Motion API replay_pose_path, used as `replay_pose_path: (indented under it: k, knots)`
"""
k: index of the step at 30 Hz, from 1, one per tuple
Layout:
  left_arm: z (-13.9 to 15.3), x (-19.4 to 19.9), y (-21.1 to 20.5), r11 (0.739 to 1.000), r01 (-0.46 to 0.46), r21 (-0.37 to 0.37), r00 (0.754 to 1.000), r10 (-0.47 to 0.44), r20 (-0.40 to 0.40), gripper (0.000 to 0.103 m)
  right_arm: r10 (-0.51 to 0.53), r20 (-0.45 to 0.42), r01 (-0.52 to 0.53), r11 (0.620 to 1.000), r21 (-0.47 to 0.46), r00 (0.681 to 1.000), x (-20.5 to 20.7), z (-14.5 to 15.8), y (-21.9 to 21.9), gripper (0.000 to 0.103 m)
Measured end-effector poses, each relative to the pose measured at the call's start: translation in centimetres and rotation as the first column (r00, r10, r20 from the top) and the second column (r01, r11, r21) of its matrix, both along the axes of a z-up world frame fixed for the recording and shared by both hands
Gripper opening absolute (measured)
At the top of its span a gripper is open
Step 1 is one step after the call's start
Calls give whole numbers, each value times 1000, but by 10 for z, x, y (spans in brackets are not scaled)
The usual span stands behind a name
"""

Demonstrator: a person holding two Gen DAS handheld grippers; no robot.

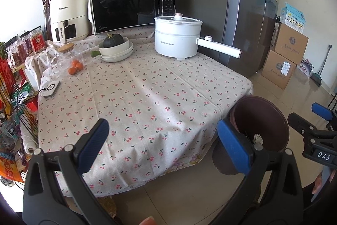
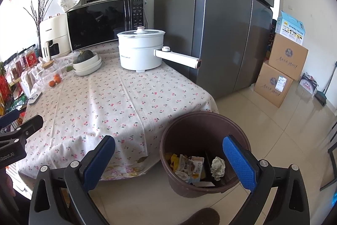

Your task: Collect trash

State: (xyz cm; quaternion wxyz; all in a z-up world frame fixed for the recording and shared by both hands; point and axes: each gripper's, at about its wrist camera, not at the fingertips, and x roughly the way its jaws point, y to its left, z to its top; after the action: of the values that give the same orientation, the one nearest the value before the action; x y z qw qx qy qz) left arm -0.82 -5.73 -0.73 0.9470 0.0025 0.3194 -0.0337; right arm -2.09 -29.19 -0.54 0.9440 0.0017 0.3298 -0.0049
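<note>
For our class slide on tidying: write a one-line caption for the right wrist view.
Open right gripper above a brown bin holding crumpled paper and wrappers.

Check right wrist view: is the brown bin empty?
No, the brown bin on the floor already holds a crumpled paper ball and several wrappers.

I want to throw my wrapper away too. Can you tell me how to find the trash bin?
Find the table with the cherry-print cloth. On the tiled floor beside its near right corner stands the trash bin. It is a round, dark brown bucket with paper and wrappers already inside, not square and tan like the cardboard boxes stacked farther away beside the grey fridge.
</note>
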Motion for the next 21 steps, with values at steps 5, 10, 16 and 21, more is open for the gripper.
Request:
replay_pose_path:
  k: [5,10,16,21]
  knots:
    - [0,0,-1,1000,3,0,1000,-3,-3,102,-1,0,1,1000,1,1000,0,0,0,103]
    - [0,0,-1,1000,2,-4,1000,-2,-5,102,1,-4,-1,1000,1,1000,0,-1,1,103]
    - [0,0,0,1000,2,-4,1000,-2,-5,102,2,-10,-2,1000,0,1000,1,-2,3,103]
    - [0,-1,-1,1000,3,-3,1000,-3,-7,102,1,-14,-1,1000,-1,1000,1,-3,4,103]
